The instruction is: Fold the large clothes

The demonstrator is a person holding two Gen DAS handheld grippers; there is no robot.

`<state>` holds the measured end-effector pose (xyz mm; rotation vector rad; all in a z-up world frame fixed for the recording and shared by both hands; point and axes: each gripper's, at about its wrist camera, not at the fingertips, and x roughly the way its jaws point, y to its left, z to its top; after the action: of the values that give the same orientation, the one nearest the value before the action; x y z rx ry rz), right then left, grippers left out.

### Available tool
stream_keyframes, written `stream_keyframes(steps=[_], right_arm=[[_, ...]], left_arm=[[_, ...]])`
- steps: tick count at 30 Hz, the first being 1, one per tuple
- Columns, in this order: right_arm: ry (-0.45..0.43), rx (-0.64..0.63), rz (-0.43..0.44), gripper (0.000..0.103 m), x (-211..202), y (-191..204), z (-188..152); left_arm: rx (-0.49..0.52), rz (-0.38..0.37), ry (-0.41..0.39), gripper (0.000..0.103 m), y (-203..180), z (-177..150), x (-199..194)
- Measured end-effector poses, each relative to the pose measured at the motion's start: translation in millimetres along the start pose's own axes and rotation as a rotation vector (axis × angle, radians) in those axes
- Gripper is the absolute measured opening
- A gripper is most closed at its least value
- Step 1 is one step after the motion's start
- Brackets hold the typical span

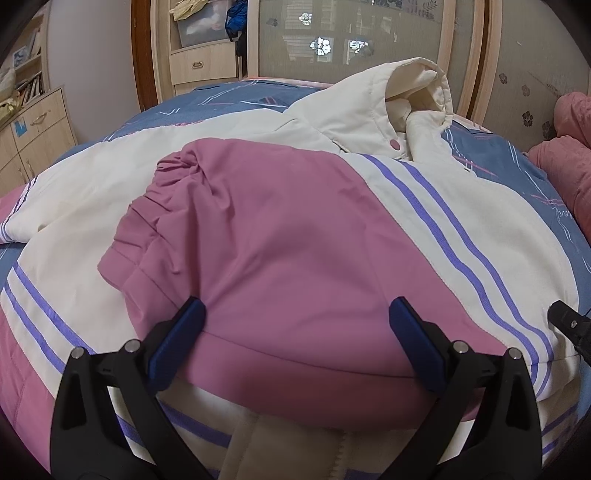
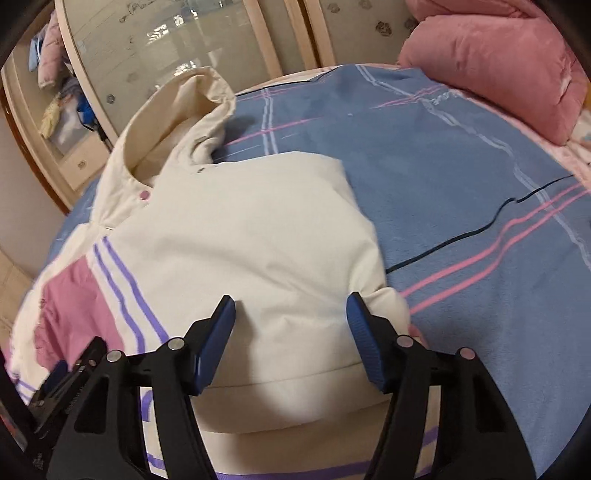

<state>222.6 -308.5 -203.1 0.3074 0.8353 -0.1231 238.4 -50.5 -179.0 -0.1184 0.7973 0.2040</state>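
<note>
Jacket hem: the bottom edge of the jacket (image 1: pixel 258 229) is running out of the left wrist view's lower border, behind the left gripper (image 1: pixel 295 347) arms.
Left sleeve: its end is being cut off at the left border.
Folded sleeve: the pink sleeve (image 1: pixel 280 243) is covering the jacket front beneath it.
Right gripper: only a dark tip (image 1: pixel 570 325) is showing at the right border of the left wrist view.
Jacket edge: the left part in the right wrist view is looking blurred (image 2: pixel 66 317).
Quilt: the pink quilt (image 2: pixel 495 62) is being cropped by the frame corner.
Shelf items: too small and distorted to identify (image 1: pixel 207 26).
</note>
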Motion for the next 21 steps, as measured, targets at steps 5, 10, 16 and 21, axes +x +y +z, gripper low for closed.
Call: stream_keyframes(steps=[5, 10, 16, 21], right_arm=[[-0.013, 0.063, -0.022, 0.057, -2.0, -19.7, 1.1], [-0.08, 0.088, -0.046, 0.06, -10.3, -26.8, 10.2], [-0.209, -0.082, -0.154, 0.072, -29.5, -0.2, 11.8], [-0.007, -0.097, -0.112, 0.081, 13.9, -5.0, 10.6]], left_arm=[[0.004, -0.004, -0.002, 0.101, -1.1, -0.5, -0.1], [0.012, 0.001, -0.002, 0.101, -2.7, -1.0, 0.2], [0.012, 0.0, -0.002, 0.101, -2.6, -0.9, 0.3], [0.014, 0.003, -0.002, 0.101, -2.9, -1.1, 0.3]])
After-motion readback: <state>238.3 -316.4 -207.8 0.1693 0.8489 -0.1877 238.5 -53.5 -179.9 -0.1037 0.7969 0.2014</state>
